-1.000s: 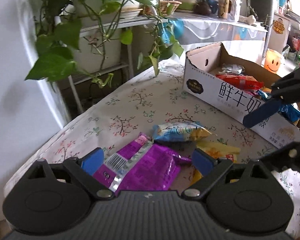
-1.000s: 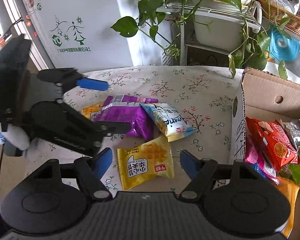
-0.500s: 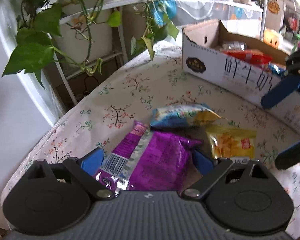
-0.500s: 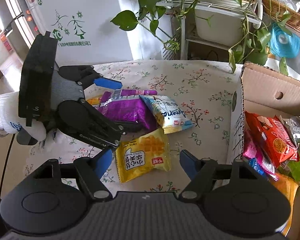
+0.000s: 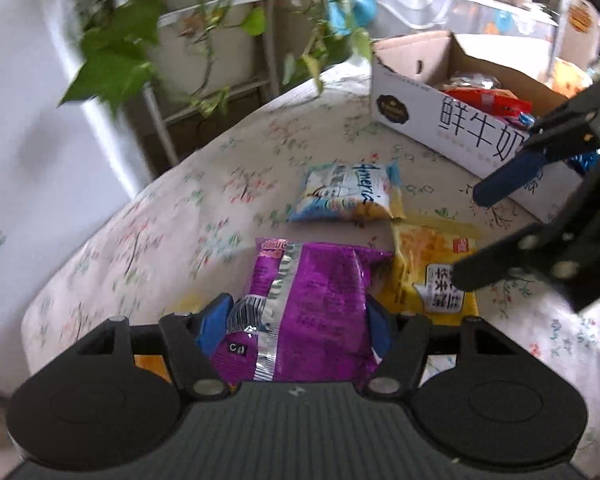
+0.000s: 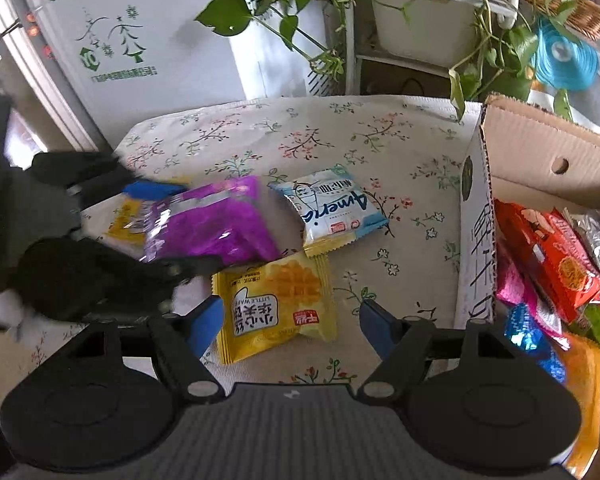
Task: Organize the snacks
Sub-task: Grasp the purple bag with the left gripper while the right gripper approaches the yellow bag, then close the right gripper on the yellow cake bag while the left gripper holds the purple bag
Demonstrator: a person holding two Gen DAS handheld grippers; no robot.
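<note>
The left gripper (image 5: pixel 296 326) is clamped on the purple snack packet (image 5: pixel 308 304), which fills the space between its blue fingers (image 5: pixel 214 324). Ahead of it on the floral counter (image 5: pixel 180 216) lies a white-and-blue packet (image 5: pixel 350 194). The right gripper (image 6: pixel 290 322) has its jaws apart, straddling the near part of a yellow wafer packet (image 6: pixel 274 306). To its right stands the cardboard box (image 6: pixel 476 248), holding further snacks.
</note>
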